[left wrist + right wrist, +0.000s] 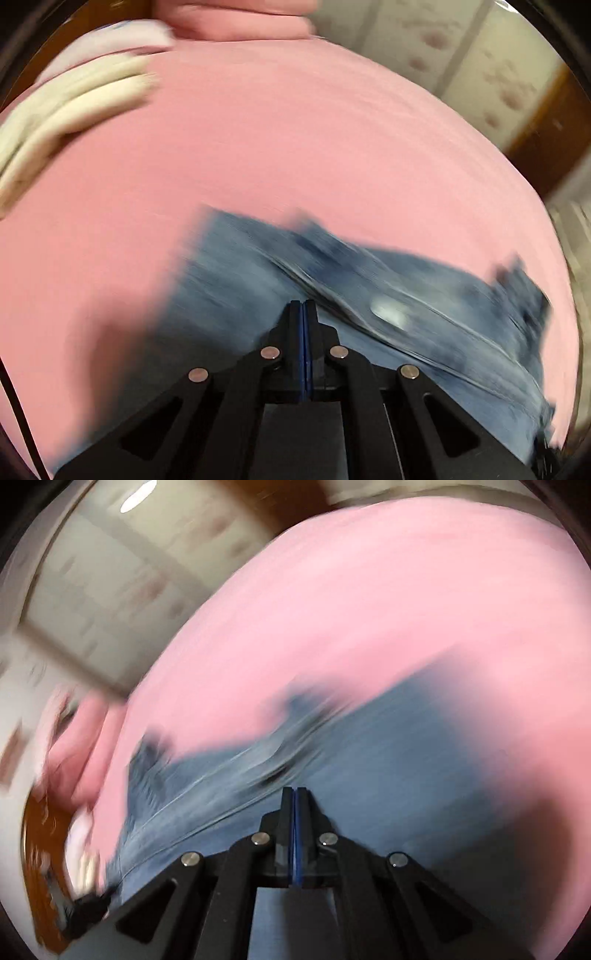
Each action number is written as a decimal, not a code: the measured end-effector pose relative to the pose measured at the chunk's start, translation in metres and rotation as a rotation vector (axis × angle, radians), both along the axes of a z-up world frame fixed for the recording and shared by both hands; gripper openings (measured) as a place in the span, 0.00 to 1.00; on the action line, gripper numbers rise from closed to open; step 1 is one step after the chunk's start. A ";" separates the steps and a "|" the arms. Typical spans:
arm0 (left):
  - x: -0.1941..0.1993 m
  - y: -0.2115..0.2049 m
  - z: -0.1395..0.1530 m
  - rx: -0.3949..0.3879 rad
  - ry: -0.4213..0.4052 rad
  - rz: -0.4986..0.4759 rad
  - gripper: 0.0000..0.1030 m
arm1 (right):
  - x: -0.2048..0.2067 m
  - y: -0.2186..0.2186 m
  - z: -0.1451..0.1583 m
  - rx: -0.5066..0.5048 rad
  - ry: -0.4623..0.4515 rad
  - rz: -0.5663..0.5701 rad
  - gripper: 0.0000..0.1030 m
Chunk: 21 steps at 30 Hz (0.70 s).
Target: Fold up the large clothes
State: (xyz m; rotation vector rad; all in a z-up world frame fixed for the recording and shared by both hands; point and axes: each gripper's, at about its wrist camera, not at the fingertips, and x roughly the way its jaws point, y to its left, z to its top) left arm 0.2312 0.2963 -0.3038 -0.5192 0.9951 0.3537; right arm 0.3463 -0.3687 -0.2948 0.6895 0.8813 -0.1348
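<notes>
Surface: pink sheet (258, 147), smooth, spread beyond both tongs
Room: patterned pale wall (92, 590); blurred
Jeans (240, 288): blue denim, creased, beneath both
Left gripper (303, 306): clenched; grasp unclear
Right gripper (294, 792): clenched; grasp unclear

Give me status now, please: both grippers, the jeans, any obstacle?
Left gripper and right gripper shut, over jeans. Jeans flat on pink sheet. Cream clothes far-left, not blocking.

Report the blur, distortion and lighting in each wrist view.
Left wrist view: heavy motion smear on the jeans and pink sheet; the left gripper stays sharp; fisheye bends the sheet into a dome. Right wrist view: stronger streaking on denim and walls, right gripper crisp, a ceiling light glares, and a soft dark shadow falls at lower right.
</notes>
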 end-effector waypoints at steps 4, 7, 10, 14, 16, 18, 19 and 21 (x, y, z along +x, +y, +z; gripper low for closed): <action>-0.007 0.021 0.015 -0.001 0.048 0.059 0.01 | -0.019 -0.037 0.022 -0.072 0.056 -0.137 0.00; -0.018 -0.025 0.035 -0.057 0.024 -0.099 0.01 | -0.022 0.003 0.039 0.230 -0.105 0.031 0.00; -0.032 -0.080 0.041 -0.099 0.066 -0.277 0.01 | -0.017 0.090 0.033 0.333 -0.028 0.273 0.00; -0.054 -0.143 0.015 -0.344 0.150 -0.462 0.01 | -0.032 0.200 -0.003 0.404 0.138 0.541 0.00; -0.064 -0.151 0.005 -0.294 0.174 -0.479 0.01 | -0.040 0.214 -0.012 0.355 0.174 0.579 0.00; -0.066 -0.145 0.007 -0.283 0.148 -0.469 0.01 | -0.038 0.201 -0.015 0.360 0.161 0.572 0.00; -0.067 -0.134 0.008 -0.280 0.145 -0.449 0.01 | -0.039 0.186 -0.016 0.364 0.165 0.555 0.00; -0.067 -0.107 0.012 -0.236 0.117 -0.429 0.01 | -0.038 0.151 -0.012 0.269 0.166 0.477 0.00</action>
